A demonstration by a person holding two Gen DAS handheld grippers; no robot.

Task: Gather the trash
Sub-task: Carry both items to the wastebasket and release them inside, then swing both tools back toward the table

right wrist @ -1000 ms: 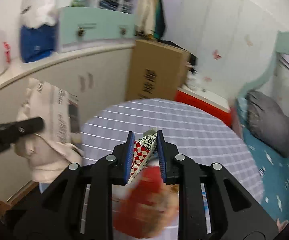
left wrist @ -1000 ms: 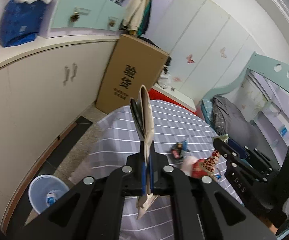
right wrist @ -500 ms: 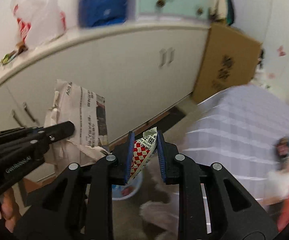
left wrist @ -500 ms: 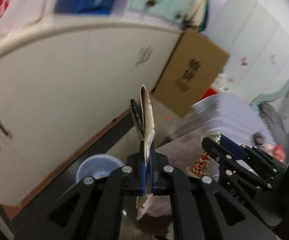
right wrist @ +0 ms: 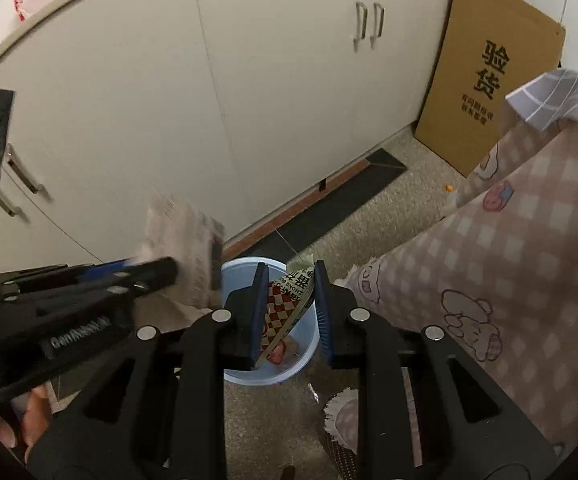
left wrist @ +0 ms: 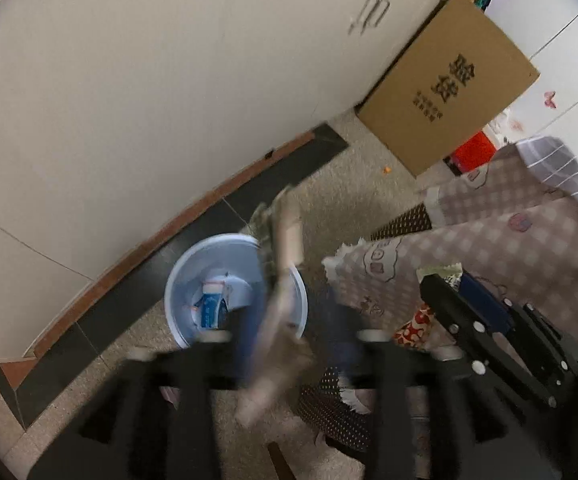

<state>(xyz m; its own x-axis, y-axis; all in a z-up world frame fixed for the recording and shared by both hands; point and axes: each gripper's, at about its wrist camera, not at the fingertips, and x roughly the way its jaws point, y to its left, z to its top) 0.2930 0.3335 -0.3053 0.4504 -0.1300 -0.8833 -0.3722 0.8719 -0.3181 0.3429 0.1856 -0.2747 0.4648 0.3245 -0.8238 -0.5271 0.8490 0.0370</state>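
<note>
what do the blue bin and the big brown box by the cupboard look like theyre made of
Blue bin: probably plastic, going by its smooth, even pale blue wall and thin rolled rim.
Brown box: looks like cardboard, with a matte tan face, crisp straight edges and black characters printed on it.

From my feed the bin was pale blue, and the snack wrapper was red-and-white checked with a green top. The cardboard box was brown with black print, the hanging cloth pink-and-white checked with cartoon animals, and the cabinets plain cream.
</note>
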